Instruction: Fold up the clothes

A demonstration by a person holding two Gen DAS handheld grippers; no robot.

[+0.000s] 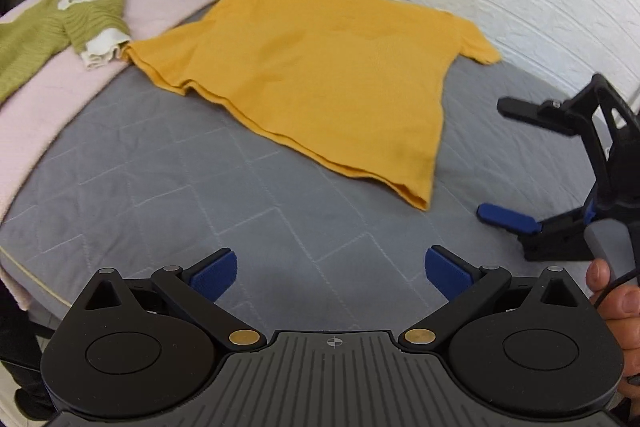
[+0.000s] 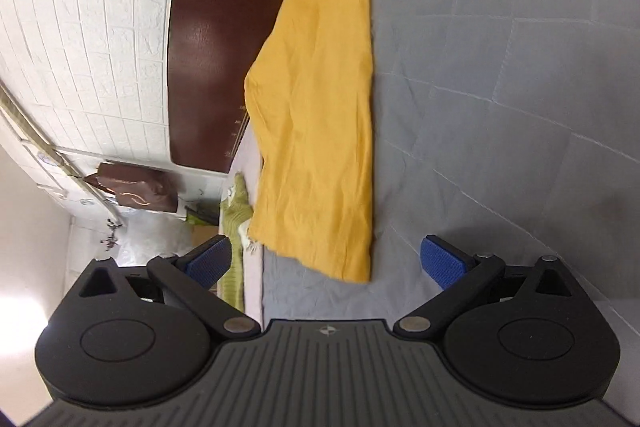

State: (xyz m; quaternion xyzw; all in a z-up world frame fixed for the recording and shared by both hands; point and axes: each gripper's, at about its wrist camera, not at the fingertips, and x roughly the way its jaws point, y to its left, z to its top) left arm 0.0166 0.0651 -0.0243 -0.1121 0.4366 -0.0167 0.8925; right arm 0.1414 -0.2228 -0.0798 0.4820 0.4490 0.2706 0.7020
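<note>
- A yellow T-shirt (image 1: 320, 67) is seen spread flat on a grey quilted bed (image 1: 200, 187), centre of the left wrist view; one short sleeve shows at its right edge.
- A green knitted garment (image 1: 52, 27) lies at upper left on a pink blanket (image 1: 40, 99).
- The left tool (image 1: 330, 273) and right tool (image 2: 324, 261) are held with jaws apart, gripping nothing.
- No completed fold is visible; whether the shirt is doubled cannot be told.

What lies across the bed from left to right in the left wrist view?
Green knitted garment with white trim → pink blanket → yellow short-sleeved shirt lying flat → right gripper, jaws open.
</note>
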